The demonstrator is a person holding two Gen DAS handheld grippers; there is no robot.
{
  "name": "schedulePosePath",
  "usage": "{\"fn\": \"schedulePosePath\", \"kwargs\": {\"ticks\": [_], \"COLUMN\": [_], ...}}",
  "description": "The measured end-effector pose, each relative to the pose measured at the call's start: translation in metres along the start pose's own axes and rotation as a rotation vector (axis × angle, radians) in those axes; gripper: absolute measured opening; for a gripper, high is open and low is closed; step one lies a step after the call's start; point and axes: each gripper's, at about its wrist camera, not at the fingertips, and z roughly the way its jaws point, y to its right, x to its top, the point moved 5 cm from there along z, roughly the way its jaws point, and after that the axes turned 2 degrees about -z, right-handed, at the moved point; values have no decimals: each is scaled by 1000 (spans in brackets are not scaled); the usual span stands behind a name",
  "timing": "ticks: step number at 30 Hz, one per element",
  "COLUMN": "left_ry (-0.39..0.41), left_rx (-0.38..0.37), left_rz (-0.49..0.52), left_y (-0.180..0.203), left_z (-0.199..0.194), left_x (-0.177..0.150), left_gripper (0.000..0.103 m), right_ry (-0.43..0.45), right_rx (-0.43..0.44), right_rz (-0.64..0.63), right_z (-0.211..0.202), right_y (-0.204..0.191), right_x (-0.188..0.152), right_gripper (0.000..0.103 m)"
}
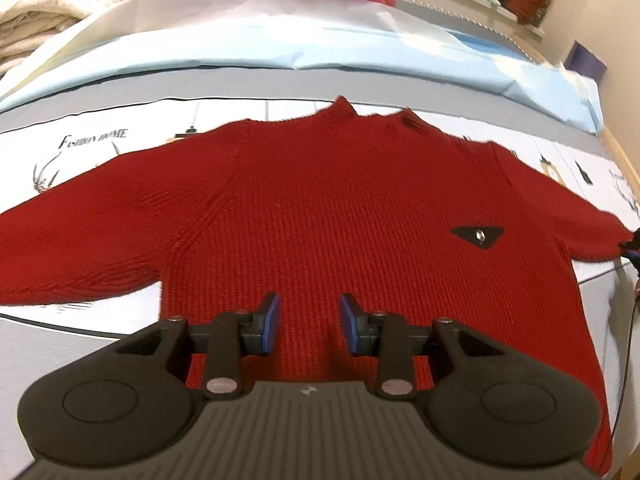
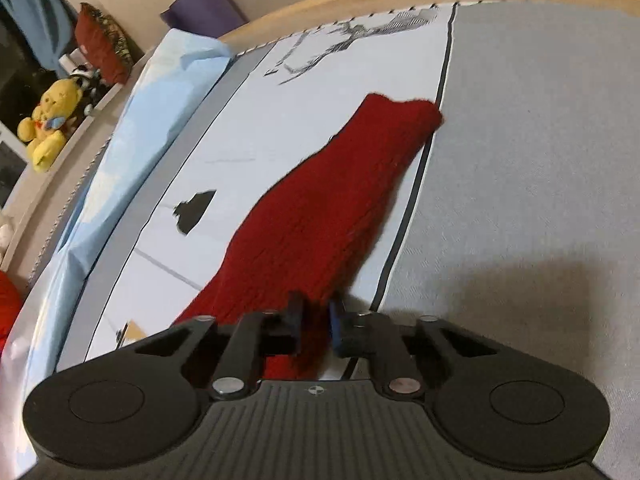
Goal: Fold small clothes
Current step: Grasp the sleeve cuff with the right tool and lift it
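While the left tongs (image 1: 309, 323) hang spread and empty above the hem of the one red sweater (image 1: 320, 216), which lies flat on the bed (image 1: 80, 344) with collar toward twelve o'clock and a sleeve out toward three and toward nine, they would do best to wait for the sleeve fold. From the right wrist, the right tongs (image 2: 316, 326) pinch the sleeve (image 2: 328, 208), whose cuff points toward one o'clock; carry it low across the chest, keeping the knit taut. Count: one sweater, two sleeves, two tongs.
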Motion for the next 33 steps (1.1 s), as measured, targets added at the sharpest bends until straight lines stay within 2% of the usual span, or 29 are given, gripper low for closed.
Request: {"fn": "schedulePosePath", "kwargs": {"ticks": [2, 5, 7, 10, 13, 15, 16, 17, 18, 20, 21, 23, 26, 29, 33], "left_ry": [9, 22, 30, 46, 59, 62, 64, 65, 64, 63, 62, 62, 63, 49, 26], "left_rx": [0, 2, 5, 9, 17, 25, 26, 28, 31, 33, 33, 32, 39, 47, 51], "left_rz": [-14, -40, -64, -94, -135, -166, -177, -188, -201, -222, -233, -246, -261, -265, -276], "left_y": [-7, -17, -26, -39, -57, -70, -74, -79, -85, -94, -97, -102, -105, -102, -98], "left_z": [-4, -11, -15, -21, -27, -29, -30, -31, -31, -33, -33, -33, -30, -21, -6], "left_x": [3, 7, 11, 17, 21, 23, 23, 24, 24, 24, 25, 25, 25, 23, 19], "left_gripper": [36, 36, 36, 36, 36, 36, 36, 36, 36, 36, 36, 36, 36, 36, 36], "right_ry": [45, 202, 306, 443, 477, 412, 302, 183, 58, -150, -205, -276, -296, -319, -366], "right_rx": [-47, -88, -38, 163, 434, 589, 674, 719, 739, 717, 706, 703, 644, 613, 467], "right_rz": [-42, -307, -521, -815, -1032, -1156, -1214, -1256, -1296, -1354, -1354, -1325, -1269, -1093, -749], "right_z": [-11, -43, -71, -131, -191, -214, -218, -216, -211, -201, -202, -212, -222, -214, -150], "right_y": [-11, -74, -124, -198, -242, -254, -255, -254, -249, -235, -230, -218, -209, -190, -148], "right_x": [4, -3, -24, -99, -204, -270, -309, -339, -365, -401, -407, -402, -373, -335, -289], "right_gripper": [11, 10, 10, 10, 11, 12, 12, 13, 13, 13, 13, 20, 31, 35, 35]}}
